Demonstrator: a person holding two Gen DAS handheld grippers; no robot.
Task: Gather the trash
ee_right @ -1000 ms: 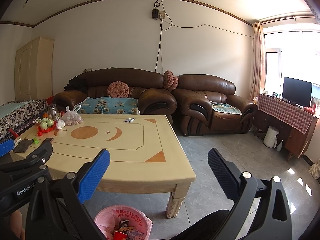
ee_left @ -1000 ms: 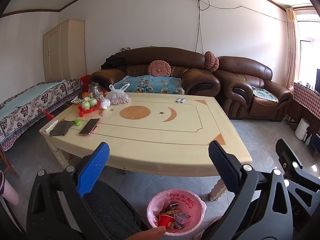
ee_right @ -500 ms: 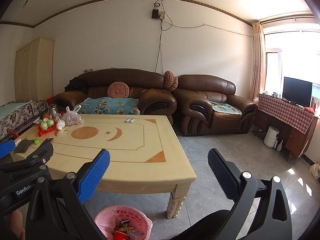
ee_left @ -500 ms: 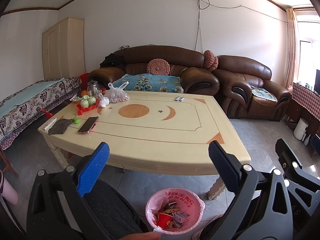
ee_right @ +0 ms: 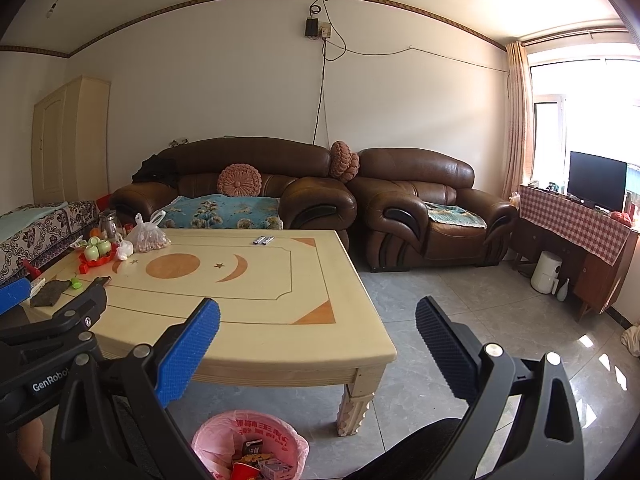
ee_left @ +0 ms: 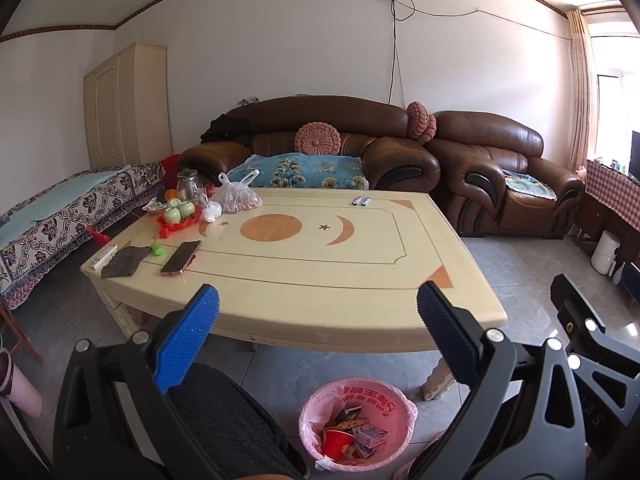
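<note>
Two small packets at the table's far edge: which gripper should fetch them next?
Right, probably. Both the left gripper and the right gripper are open and empty, but the packets lie toward the table's right half, the right gripper's side.

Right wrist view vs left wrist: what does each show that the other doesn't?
Only the right wrist view shows the TV, the checkered cloth in full, and the left tool's body at its left edge.

Only the left wrist view shows the phone in full and the pink stool leg.

Both share the table, the pink trash bin holding trash, the sofa, and the fruit bag. The left tool and right tool are both open and empty.
</note>
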